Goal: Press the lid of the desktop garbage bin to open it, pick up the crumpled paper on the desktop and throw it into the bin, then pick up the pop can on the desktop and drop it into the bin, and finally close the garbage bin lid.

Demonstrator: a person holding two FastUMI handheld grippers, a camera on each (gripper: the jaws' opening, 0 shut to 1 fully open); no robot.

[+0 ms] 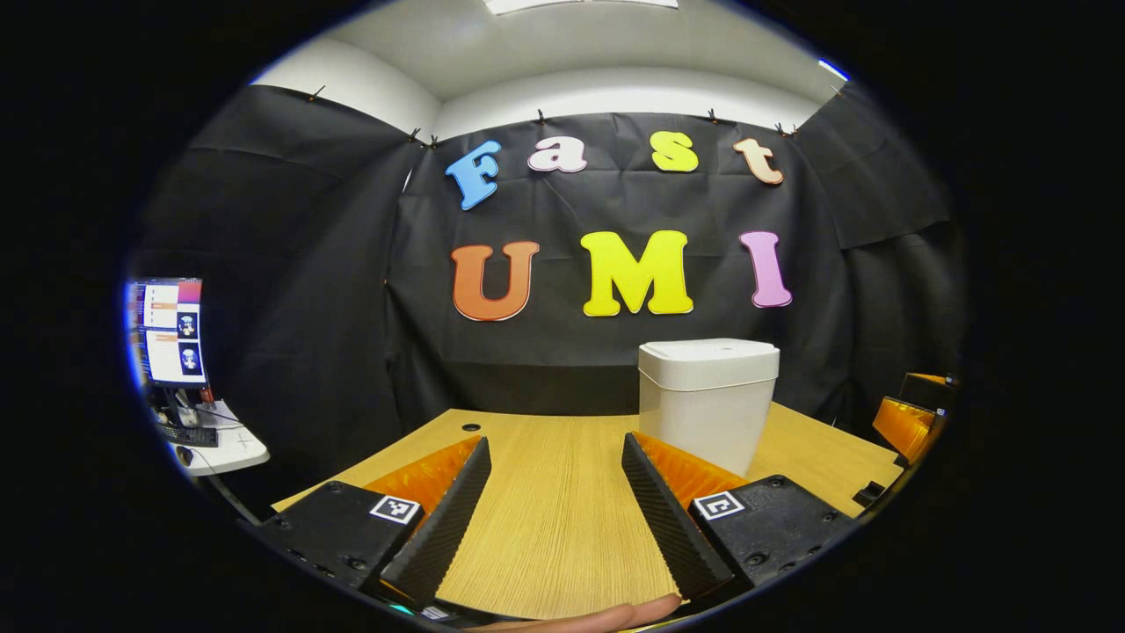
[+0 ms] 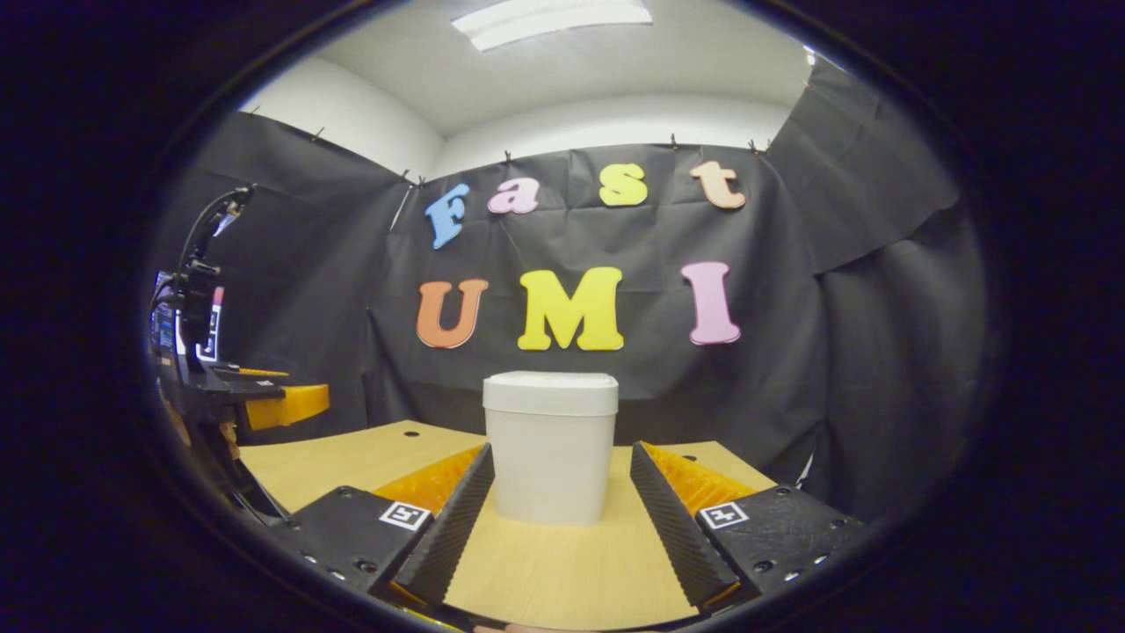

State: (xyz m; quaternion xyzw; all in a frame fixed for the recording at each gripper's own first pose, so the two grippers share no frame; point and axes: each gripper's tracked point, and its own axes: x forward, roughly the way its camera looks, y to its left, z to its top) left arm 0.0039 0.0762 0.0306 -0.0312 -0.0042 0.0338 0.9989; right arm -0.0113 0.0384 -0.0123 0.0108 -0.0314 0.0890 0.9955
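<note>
Your left gripper point(image 1: 555, 514) and right gripper point(image 2: 558, 523) both hover with jaws released over the pale wooden tabletop point(image 1: 562, 519). The white plastic lidded garbage bin point(image 2: 550, 457) stands upright, lid down, at the far side, straight ahead of your right gripper.
</note>
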